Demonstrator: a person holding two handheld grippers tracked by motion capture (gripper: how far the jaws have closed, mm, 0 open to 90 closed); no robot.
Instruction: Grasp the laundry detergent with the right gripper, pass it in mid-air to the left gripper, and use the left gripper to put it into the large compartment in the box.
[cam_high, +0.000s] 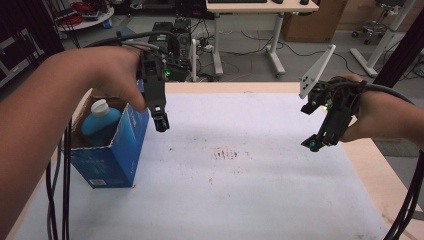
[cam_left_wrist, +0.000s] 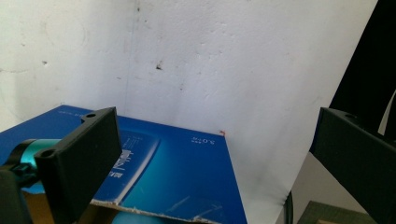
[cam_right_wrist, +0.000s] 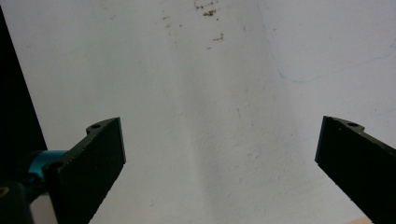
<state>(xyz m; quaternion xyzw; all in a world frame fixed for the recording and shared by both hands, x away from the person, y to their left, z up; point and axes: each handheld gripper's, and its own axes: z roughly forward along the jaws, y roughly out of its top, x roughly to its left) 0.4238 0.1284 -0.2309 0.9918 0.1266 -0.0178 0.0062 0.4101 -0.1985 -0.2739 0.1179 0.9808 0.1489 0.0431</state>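
One blue box (cam_high: 112, 155) is seen standing open-topped at the left edge of the white tabletop (cam_high: 260, 190), with one blue bottle (cam_high: 100, 122) with a white cap held inside it. Two grippers are counted: the left gripper (cam_high: 161, 122) is held just beside the box, jaws spread wide and empty; the right gripper (cam_high: 315, 144) is held well apart from the box, likewise wide and empty.

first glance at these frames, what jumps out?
The open blue cardboard box at the table's left edge, with a blue bottle with a white cap standing inside it. The left claw hangs open just beside the box's right wall, while the right claw hovers open over the bare white table cover on the right. Dark smudges mark the cover's middle.
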